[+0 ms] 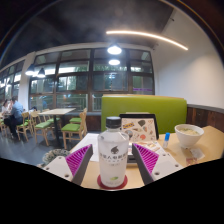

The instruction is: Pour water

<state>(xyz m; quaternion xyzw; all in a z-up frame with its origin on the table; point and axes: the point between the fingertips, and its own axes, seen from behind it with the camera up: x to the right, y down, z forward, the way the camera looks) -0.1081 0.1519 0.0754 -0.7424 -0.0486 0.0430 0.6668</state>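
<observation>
My tongs (pixel 112 165) stood open, their magenta pads (pixel 78 159) flanking the water bottle (pixel 112 152), which stood upright on a red coaster (pixel 112 183) on the wooden surface (pixel 200 150) with a gap at either side. Right of the bottle I saw a white cup (pixel 188 135), and behind the bottle a green sofa back (pixel 142 108).
</observation>
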